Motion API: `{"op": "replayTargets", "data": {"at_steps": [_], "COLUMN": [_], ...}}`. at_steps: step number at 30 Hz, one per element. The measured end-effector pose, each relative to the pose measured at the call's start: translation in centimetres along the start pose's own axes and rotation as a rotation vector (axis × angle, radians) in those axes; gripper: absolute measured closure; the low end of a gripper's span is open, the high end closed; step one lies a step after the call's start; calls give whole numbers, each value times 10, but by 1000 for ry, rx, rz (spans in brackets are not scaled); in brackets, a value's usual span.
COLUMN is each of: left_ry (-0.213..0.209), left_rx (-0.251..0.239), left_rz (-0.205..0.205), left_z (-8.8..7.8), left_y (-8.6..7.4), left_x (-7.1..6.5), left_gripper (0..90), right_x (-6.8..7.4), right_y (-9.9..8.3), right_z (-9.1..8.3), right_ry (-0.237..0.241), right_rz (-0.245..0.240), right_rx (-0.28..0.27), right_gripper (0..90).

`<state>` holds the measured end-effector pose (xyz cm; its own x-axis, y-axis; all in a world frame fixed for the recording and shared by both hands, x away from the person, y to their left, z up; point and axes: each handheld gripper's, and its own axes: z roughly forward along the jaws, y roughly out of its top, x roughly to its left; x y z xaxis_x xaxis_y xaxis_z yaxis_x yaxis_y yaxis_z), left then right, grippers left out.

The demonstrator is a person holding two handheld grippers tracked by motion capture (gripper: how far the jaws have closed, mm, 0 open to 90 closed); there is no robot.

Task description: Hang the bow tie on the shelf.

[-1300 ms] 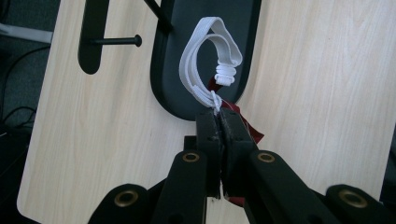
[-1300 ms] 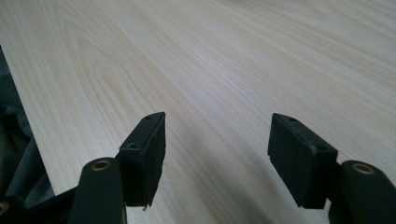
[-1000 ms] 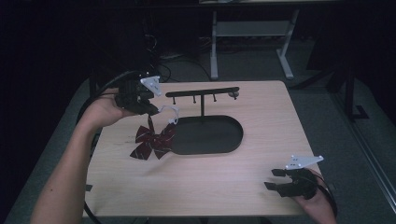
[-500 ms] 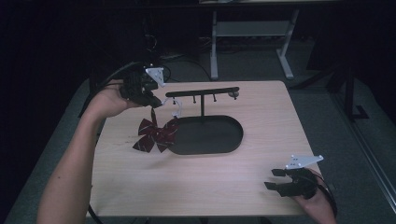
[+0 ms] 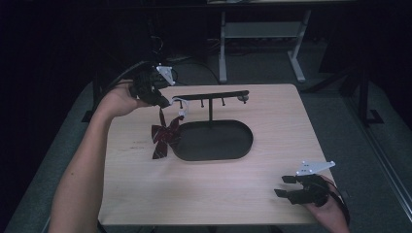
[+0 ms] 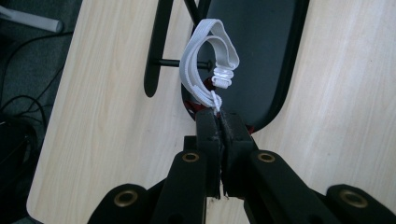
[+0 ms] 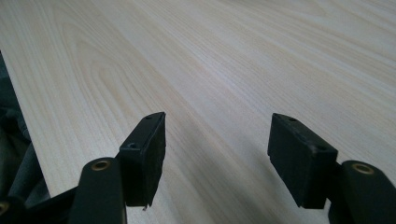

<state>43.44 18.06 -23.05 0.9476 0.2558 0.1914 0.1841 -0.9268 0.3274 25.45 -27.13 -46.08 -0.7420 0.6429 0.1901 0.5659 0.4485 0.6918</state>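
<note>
The bow tie [image 5: 165, 138] dangles left of centre, its white strap [image 6: 205, 74] clenched by the left gripper [image 6: 218, 116] to hook a rack peg [image 6: 175, 62]; right gripper [image 7: 215, 144] idles released.

A dark red bow tie [image 5: 165, 138] dangles beside the black stand [image 5: 210, 96], its white strap [image 6: 205, 70] looped around a peg.

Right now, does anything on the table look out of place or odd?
Nothing looks spilled or broken. One thing is unusual: the dark red bow hangs in the air from its white elastic loop, which the left gripper pinches beside a peg of the black stand. The right gripper rests open.
</note>
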Motion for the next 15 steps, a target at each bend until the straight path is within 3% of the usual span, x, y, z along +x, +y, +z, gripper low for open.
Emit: {"op": "replayTargets", "data": {"at_steps": [8, 15], "left_ry": [10, 15], "left_rx": [17, 61], "left_rz": [-36, -44], "left_z": [10, 22], "left_y": [1, -2], "left_x": [7, 10], "left_gripper": [876, 869], "right_x": [-1, -1], "right_y": [0, -1], "right_z": [-1, -2], "right_ry": [1, -2], "right_rz": [1, -1], "right_rx": [-5, -7], "right_gripper": [365, 365]}}
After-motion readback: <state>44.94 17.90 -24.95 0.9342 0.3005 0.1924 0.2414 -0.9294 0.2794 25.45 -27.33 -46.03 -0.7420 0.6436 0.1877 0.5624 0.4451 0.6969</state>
